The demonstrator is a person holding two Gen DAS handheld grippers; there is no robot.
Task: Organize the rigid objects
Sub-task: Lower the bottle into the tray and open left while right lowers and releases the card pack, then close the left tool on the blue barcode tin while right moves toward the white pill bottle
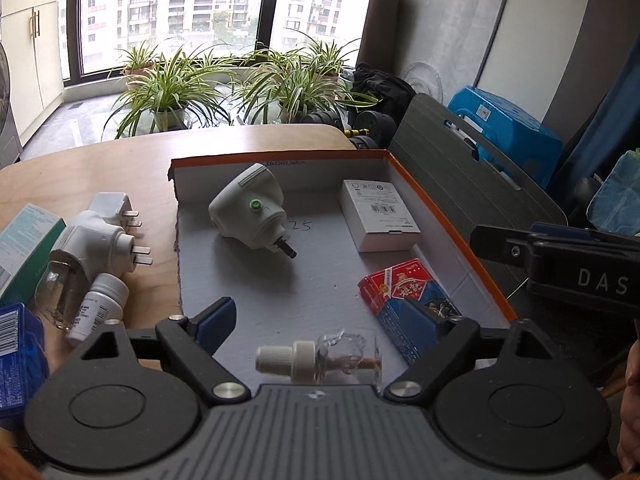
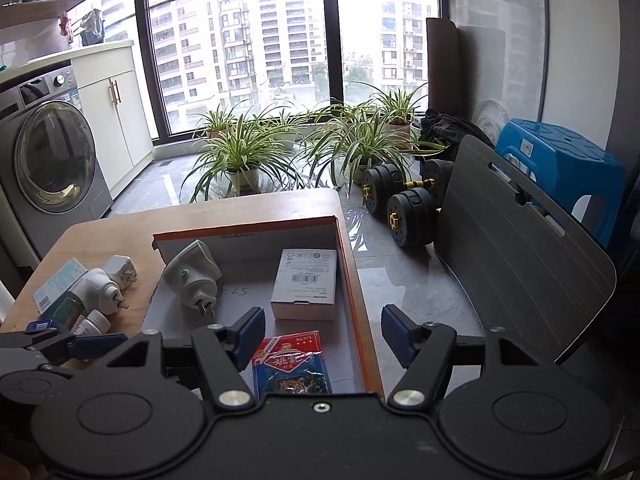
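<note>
- Clear glass bottle [image 1: 340,358], with its white cap, lay on its side at the lower centre of the left wrist view, on the floor of the orange-rimmed box [image 1: 452,216] and between the tips of the left gripper [image 1: 320,322].
- Left gripper: we saw its jaws wide apart, pads clear of the bottle, holding nothing.
- Right gripper [image 2: 324,338]: likewise spread and empty, above the box's right wall at lower centre of the right wrist view.
- Step in hand, as we judged it: releasing the bottle into the box. Done well, the jaws should lift straight off, since the round bottle could roll if nudged.
- Count inside the box: one white plug-in unit [image 1: 250,210], one white carton [image 1: 378,214], one red-and-blue card pack [image 1: 404,294], one bottle.
- Count on the table [image 1: 100,164], left of frame: two white plugs [image 1: 108,236], one small white pill bottle [image 1: 98,306], one teal carton [image 1: 24,248], one blue pack [image 1: 18,356]; we also made out a second clear bottle [image 1: 60,292].
</note>
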